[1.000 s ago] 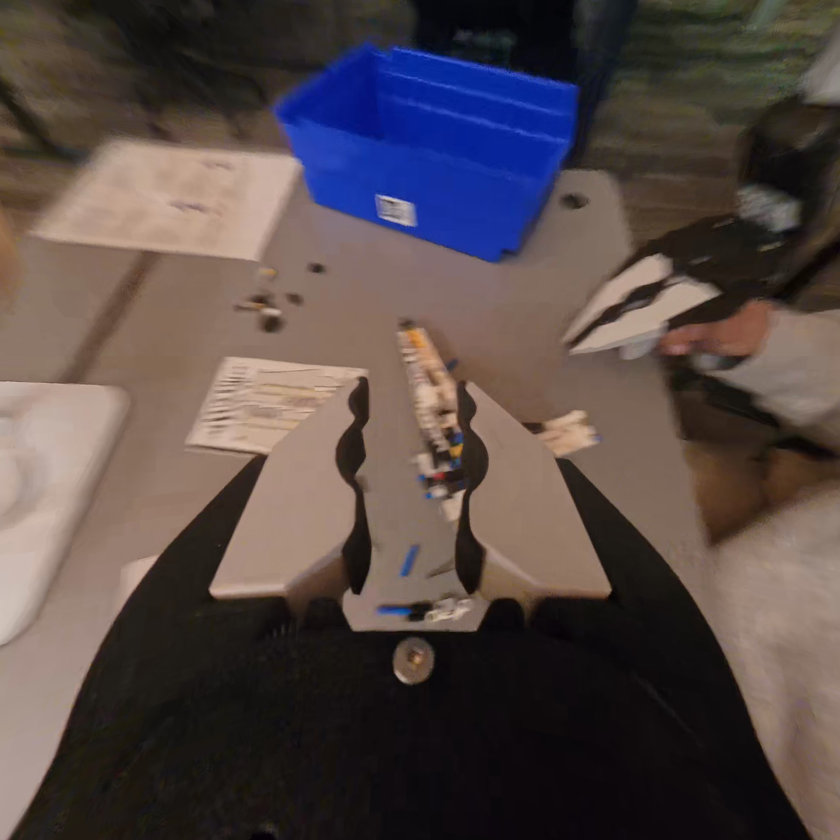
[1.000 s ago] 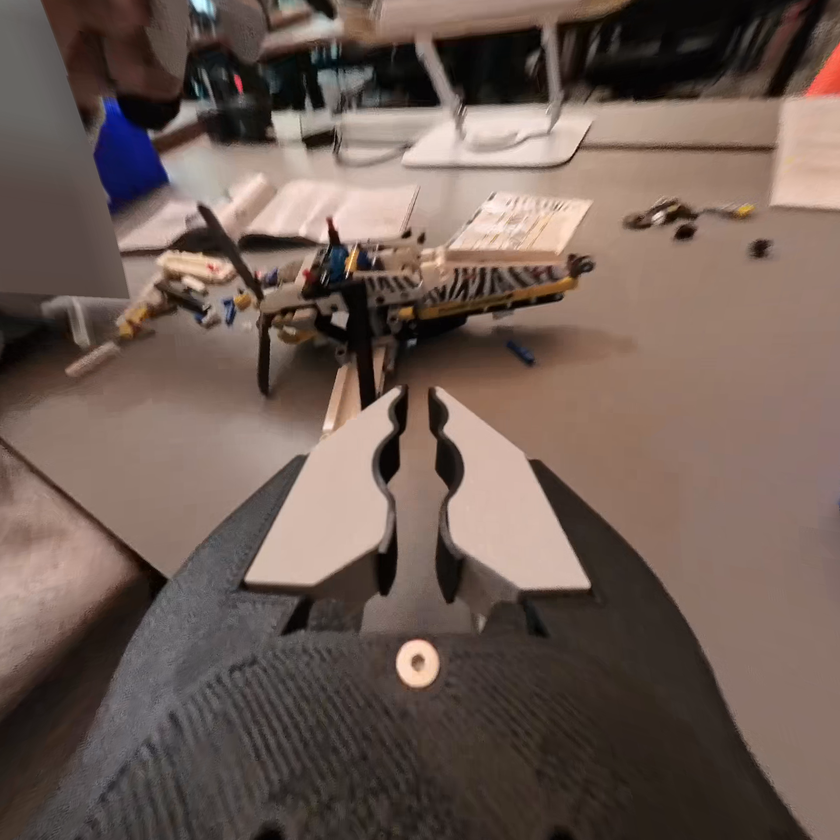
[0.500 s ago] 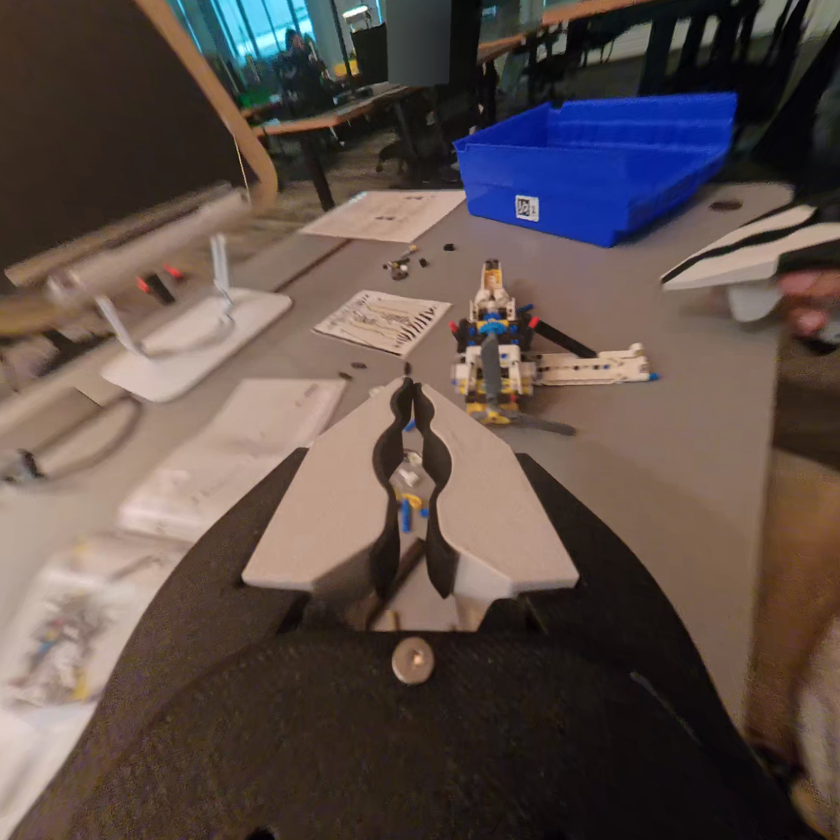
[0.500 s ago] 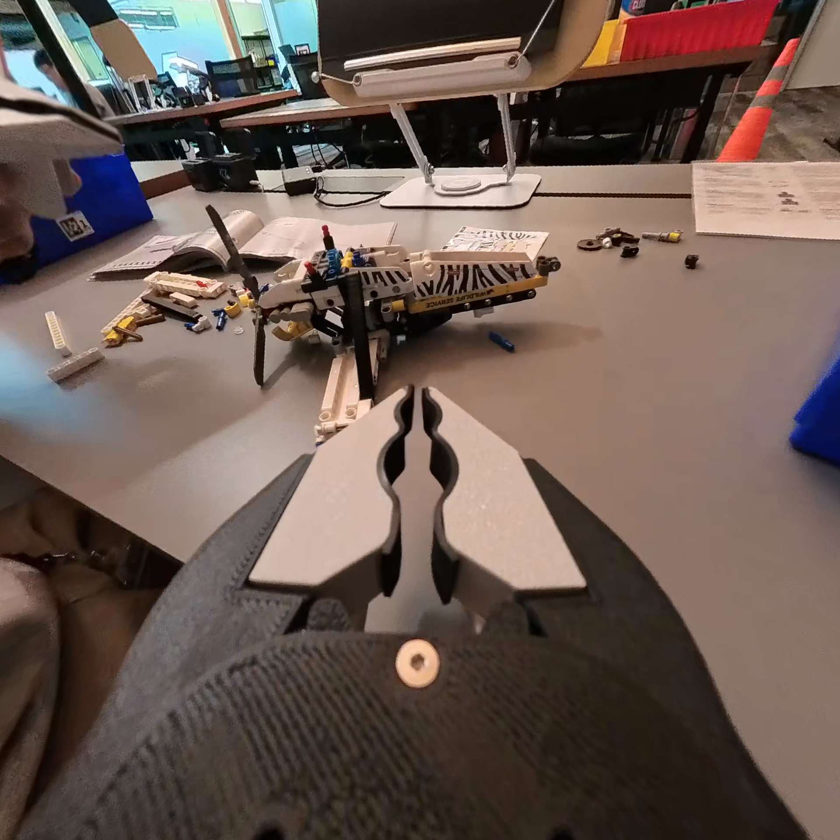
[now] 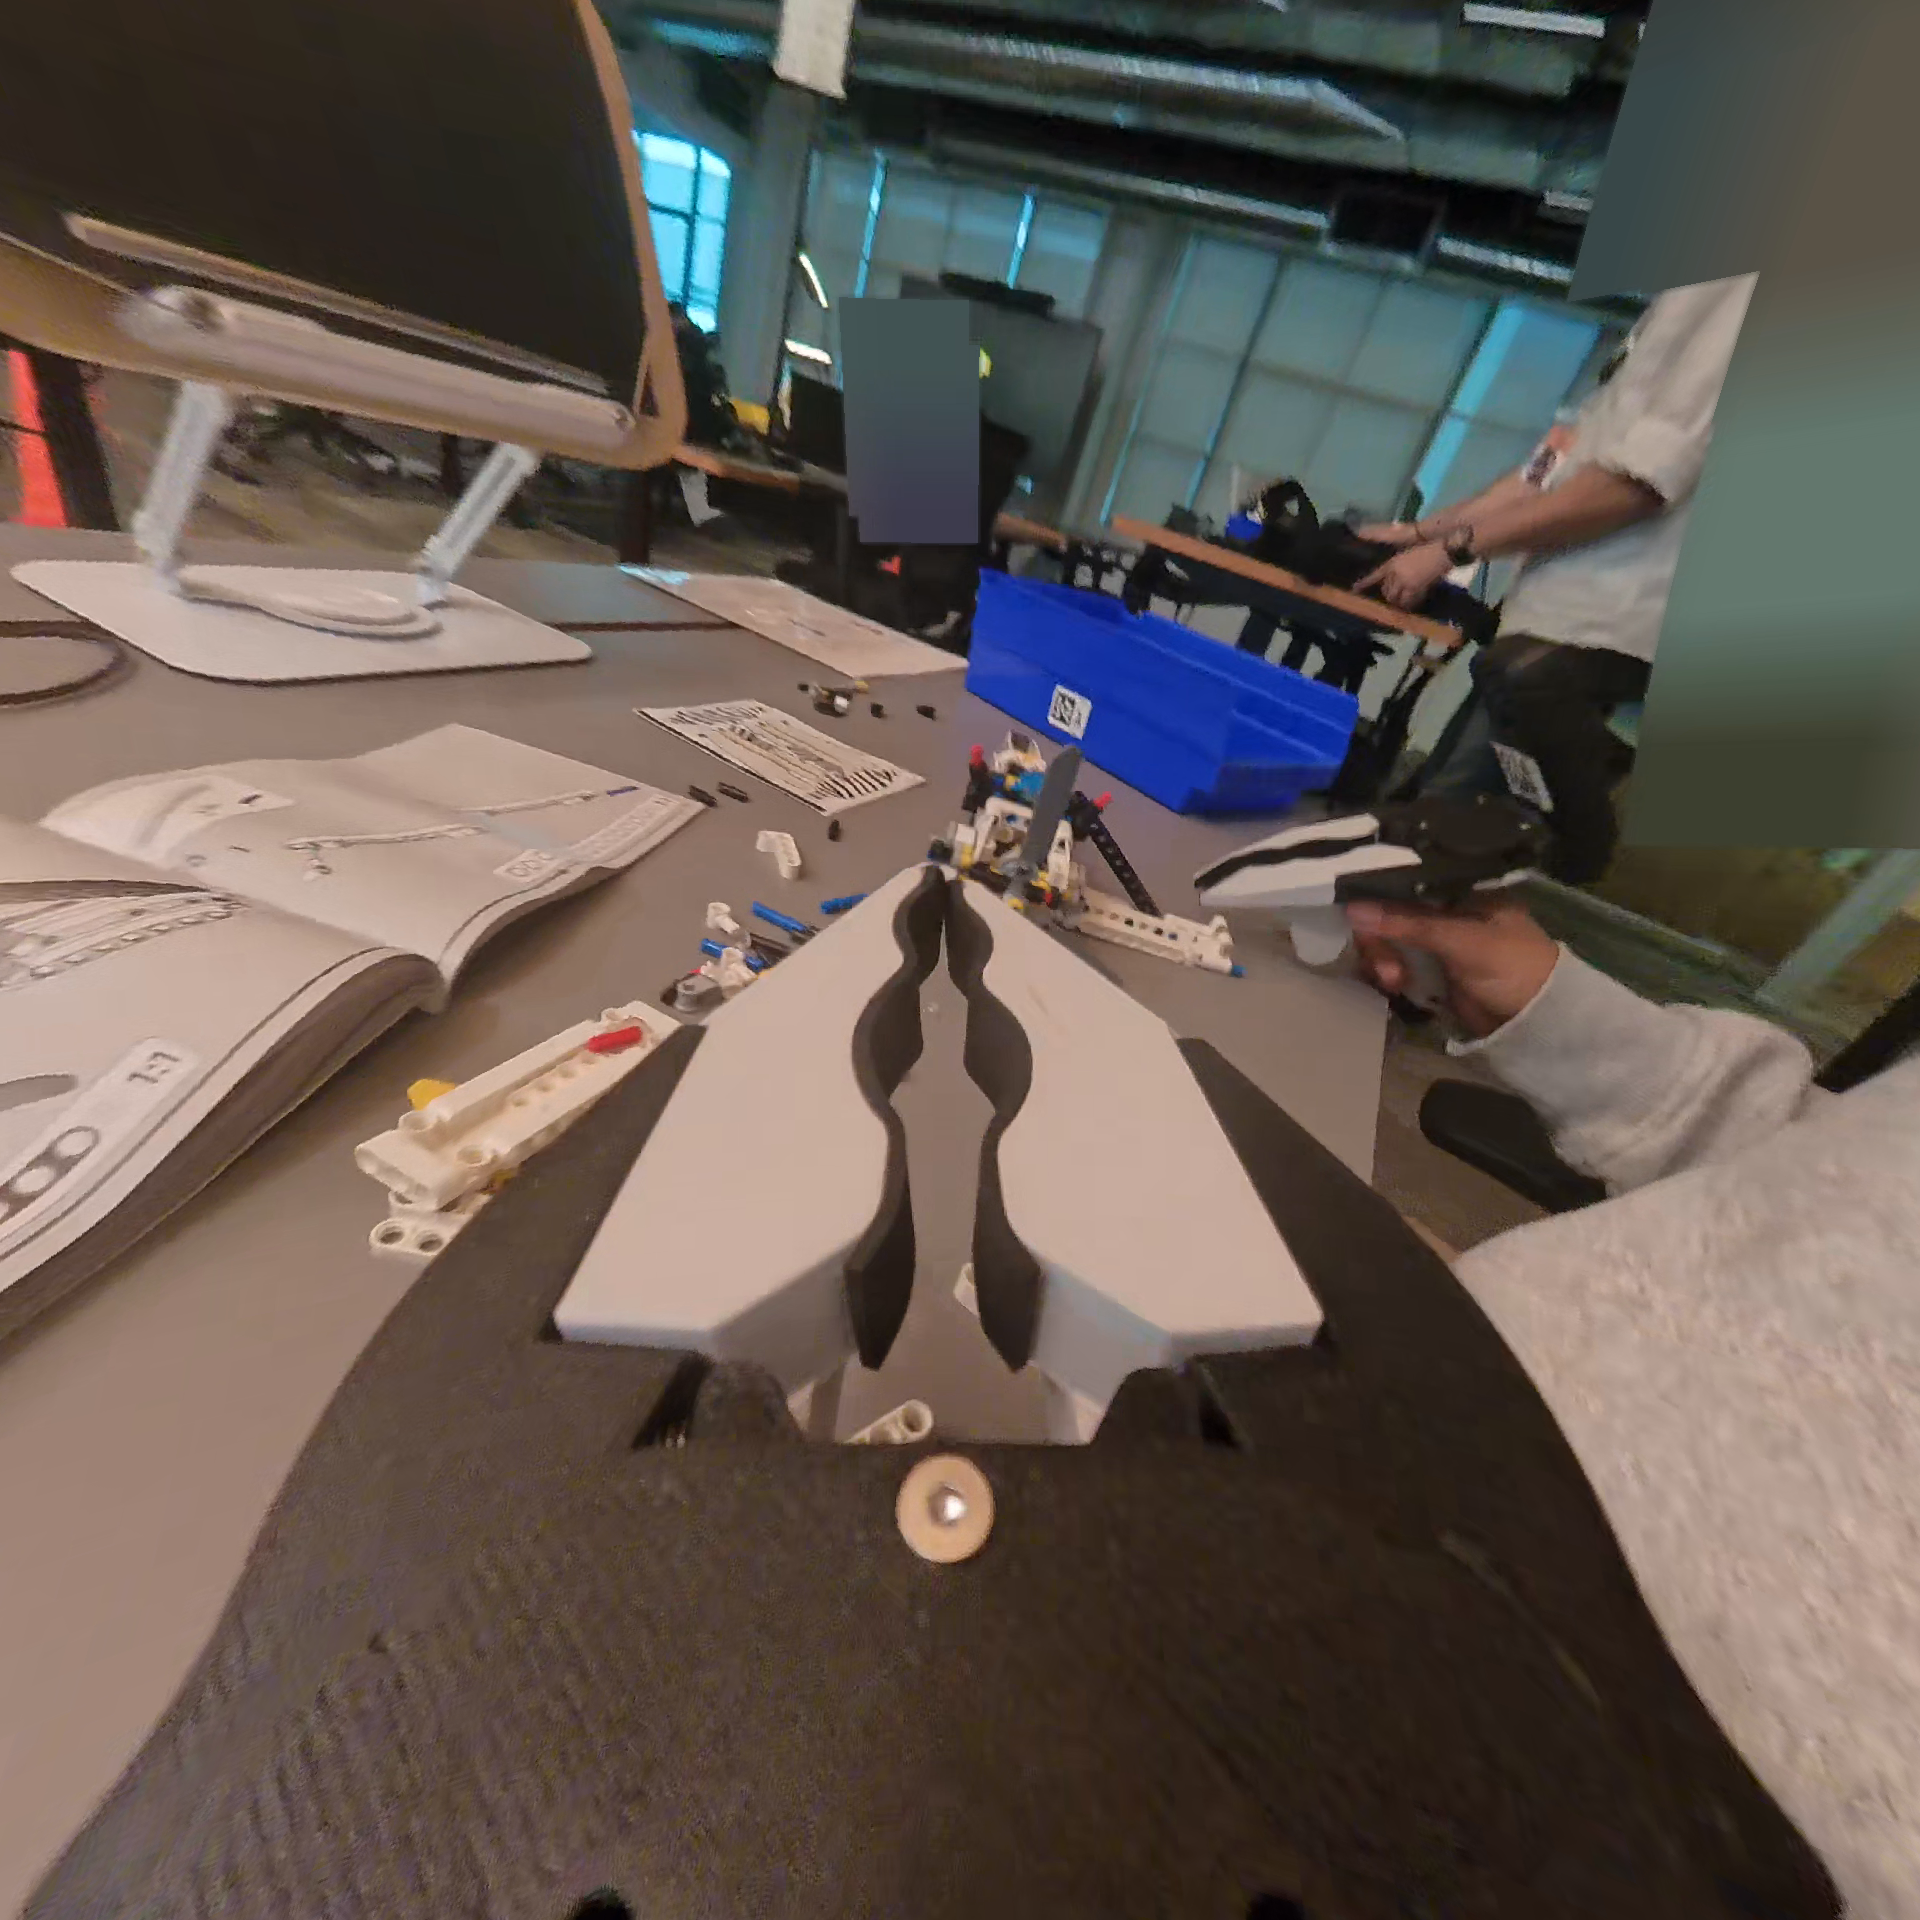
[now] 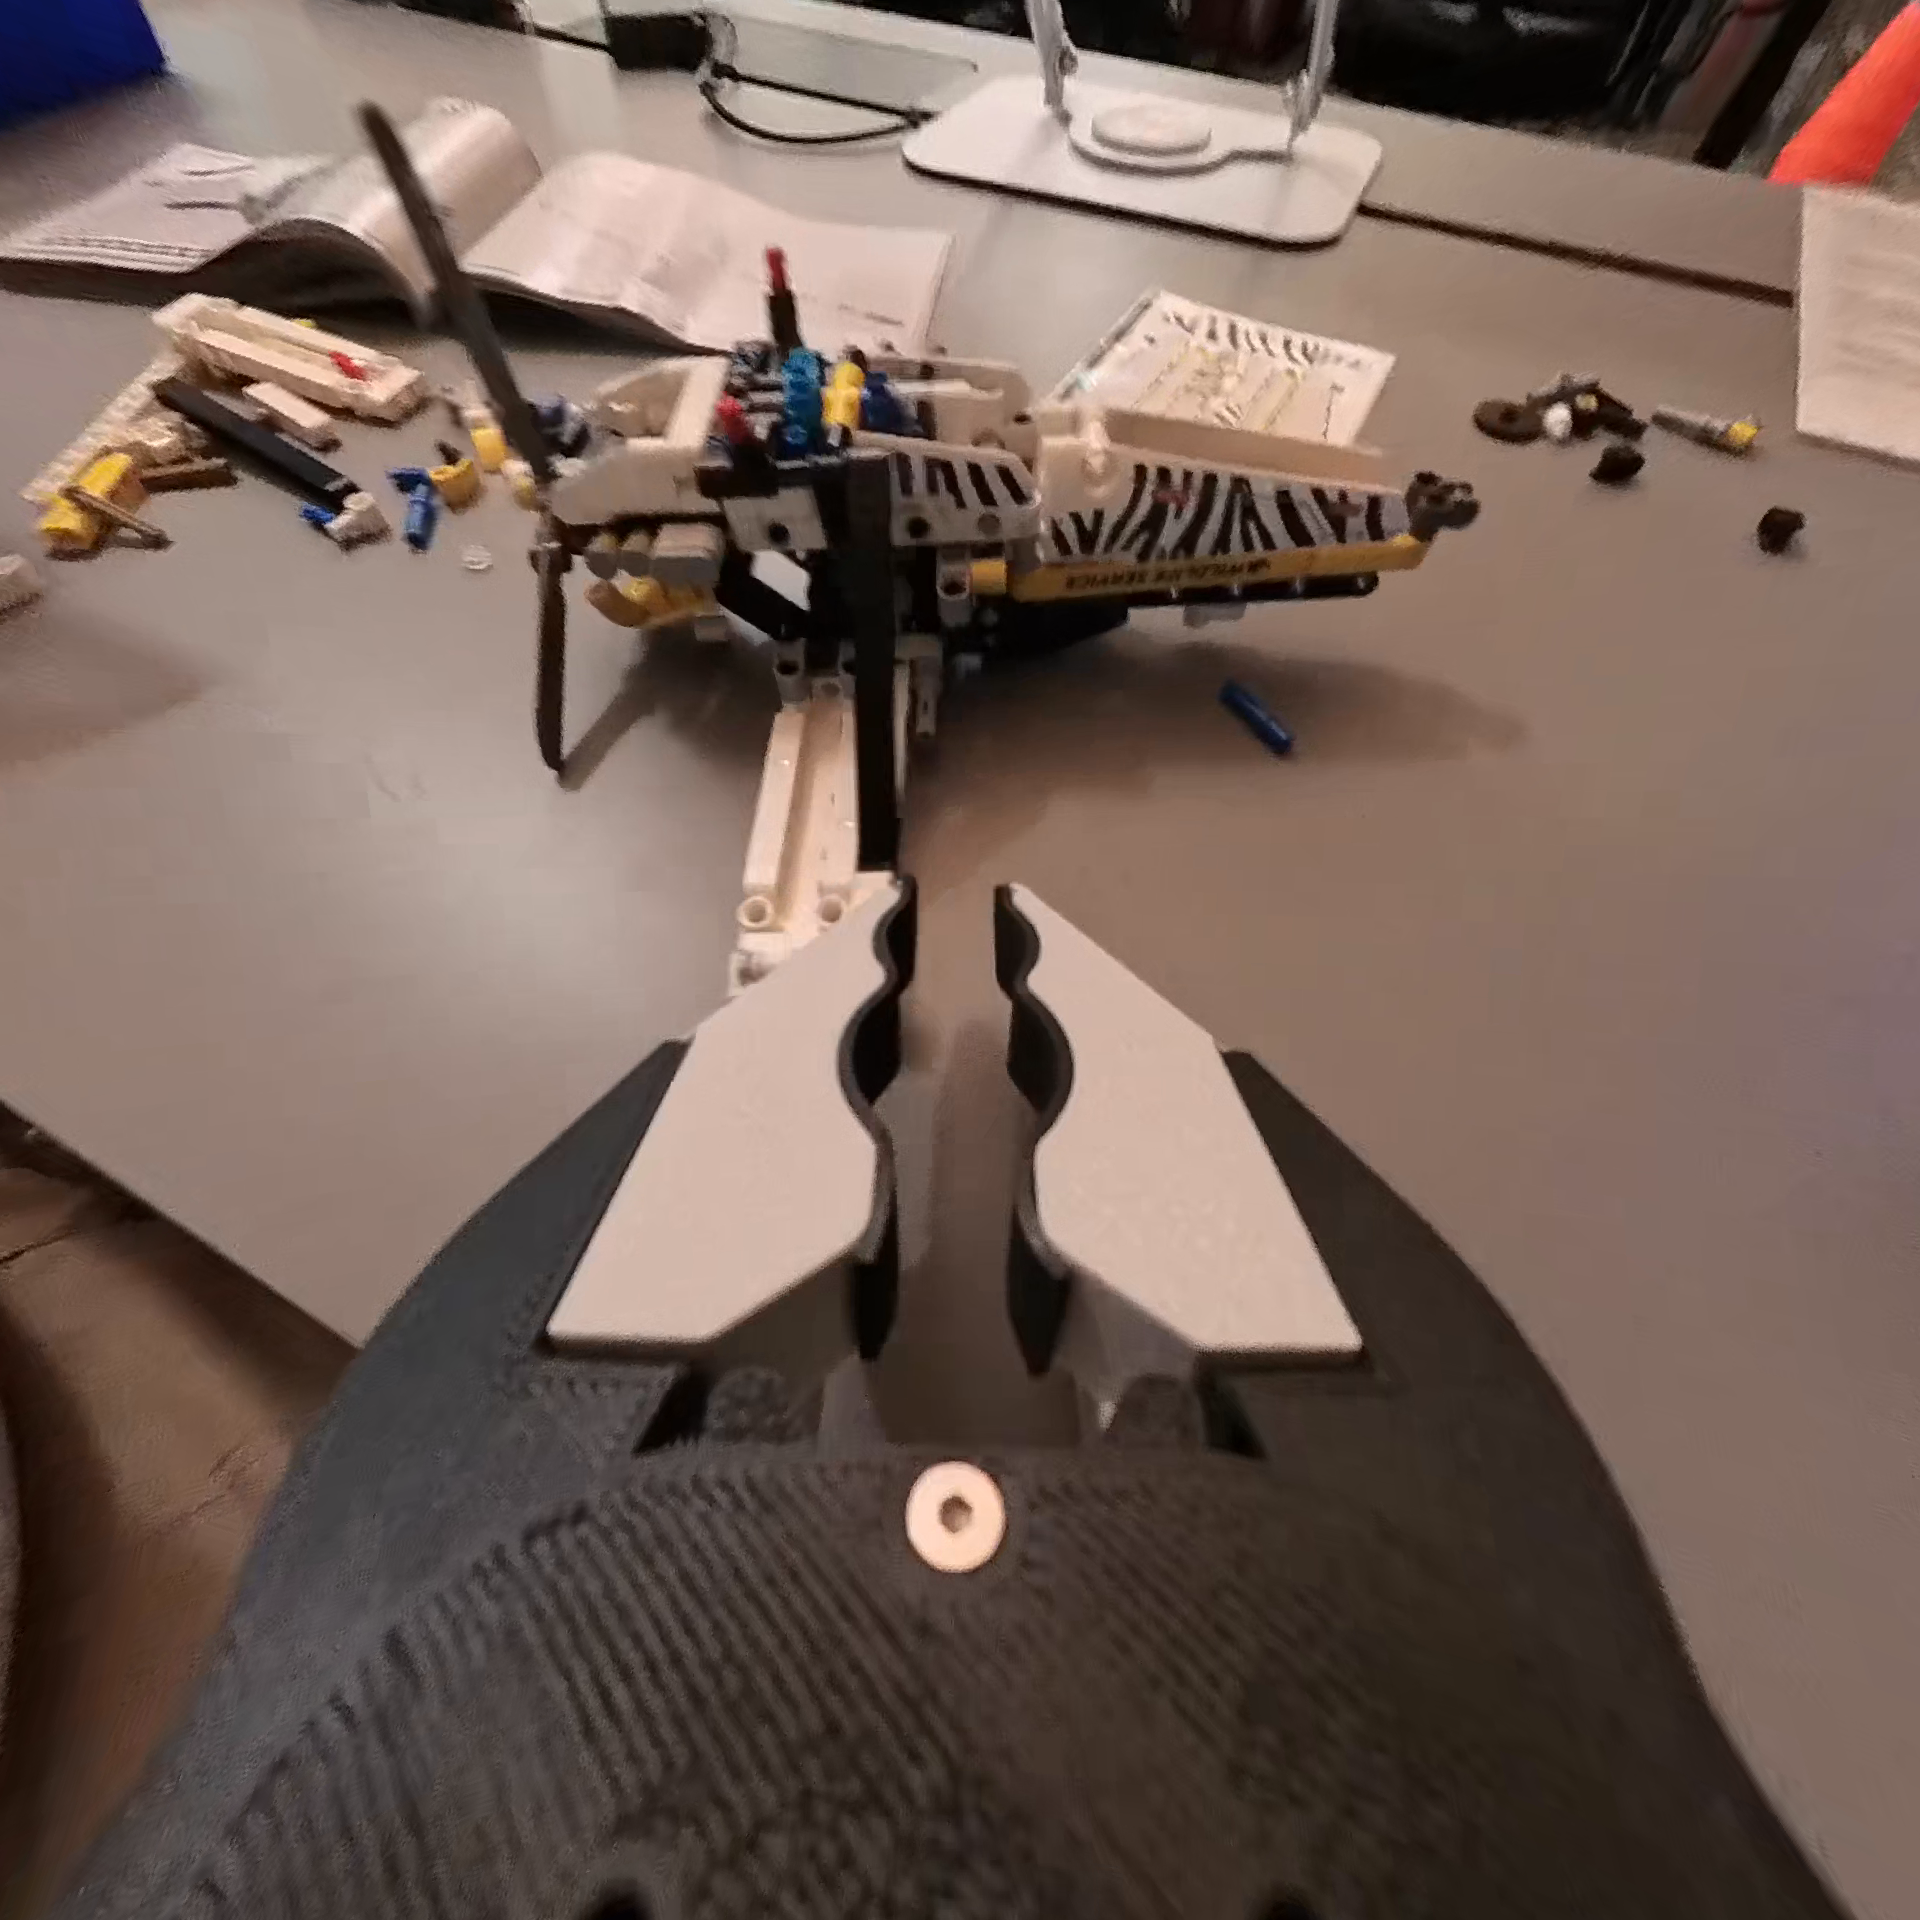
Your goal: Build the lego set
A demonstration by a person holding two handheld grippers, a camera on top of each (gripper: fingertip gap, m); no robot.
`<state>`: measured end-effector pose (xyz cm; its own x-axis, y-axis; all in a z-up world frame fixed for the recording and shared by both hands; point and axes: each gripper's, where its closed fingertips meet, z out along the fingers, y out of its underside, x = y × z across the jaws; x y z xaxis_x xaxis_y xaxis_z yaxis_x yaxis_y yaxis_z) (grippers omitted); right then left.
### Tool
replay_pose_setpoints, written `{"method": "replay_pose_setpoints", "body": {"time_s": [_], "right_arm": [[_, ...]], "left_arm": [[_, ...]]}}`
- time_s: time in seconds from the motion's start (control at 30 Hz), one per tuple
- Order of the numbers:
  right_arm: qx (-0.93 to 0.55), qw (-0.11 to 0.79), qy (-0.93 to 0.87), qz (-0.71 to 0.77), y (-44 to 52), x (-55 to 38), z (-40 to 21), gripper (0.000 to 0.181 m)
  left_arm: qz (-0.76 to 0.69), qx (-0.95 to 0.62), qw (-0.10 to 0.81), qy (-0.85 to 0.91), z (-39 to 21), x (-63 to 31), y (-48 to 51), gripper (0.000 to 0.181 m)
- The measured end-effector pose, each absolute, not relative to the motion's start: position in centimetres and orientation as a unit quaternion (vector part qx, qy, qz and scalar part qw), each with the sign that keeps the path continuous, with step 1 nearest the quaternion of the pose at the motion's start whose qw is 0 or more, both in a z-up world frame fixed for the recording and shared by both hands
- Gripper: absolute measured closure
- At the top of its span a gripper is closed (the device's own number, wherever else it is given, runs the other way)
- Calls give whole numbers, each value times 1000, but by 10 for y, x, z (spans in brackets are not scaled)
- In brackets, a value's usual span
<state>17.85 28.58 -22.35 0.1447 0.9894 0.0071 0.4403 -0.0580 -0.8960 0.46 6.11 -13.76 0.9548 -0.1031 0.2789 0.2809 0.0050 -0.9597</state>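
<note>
Lego plane (image 6: 935, 499) sits mid-desk (image 6: 1455, 935). Right hand-held gripper (image 6: 954, 899) empty, jaws slightly parted, just before the plane's white wing (image 6: 805, 821); left hand-held gripper (image 5: 943, 883) pinched closed, empty. Best approached slowly, gripping the wing squarely.

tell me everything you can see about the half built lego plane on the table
The lego plane sits on the grey table, nose left in the right wrist view. Its body is white plastic with zebra-striped panels and a yellow strip along the tail. Red, blue and yellow pins cluster on top. A long black propeller blade slants up at the nose. One white wing lies flat toward the right claw, which is open and apart from it.
</note>
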Motion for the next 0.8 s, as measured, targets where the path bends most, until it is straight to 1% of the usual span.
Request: {"method": "replay_pose_setpoints", "body": {"time_s": [0.23, 0.37, 0.47, 0.63, 0.8], "right_arm": [[-663, 385, -470, 437, 300, 186, -207, 172], [-661, 393, -427, 476, 307, 191, -197, 174], [-650, 402, -420, 490, 306, 193, -193, 181], [-632, 422, -419, 496, 305, 196, -187, 181], [-608, 452, -415, 504, 303, 201, -179, 181]], "left_arm": [[-190, -668, 712, -104, -136, -7, 57, 181], [-277, -662, 692, -74, -136, 11, 58, 181], [-275, -671, 686, -60, -138, 15, 62, 179], [-247, -665, 704, -34, -132, 18, 65, 175], [-284, -673, 682, -27, -136, 25, 72, 169]]}}
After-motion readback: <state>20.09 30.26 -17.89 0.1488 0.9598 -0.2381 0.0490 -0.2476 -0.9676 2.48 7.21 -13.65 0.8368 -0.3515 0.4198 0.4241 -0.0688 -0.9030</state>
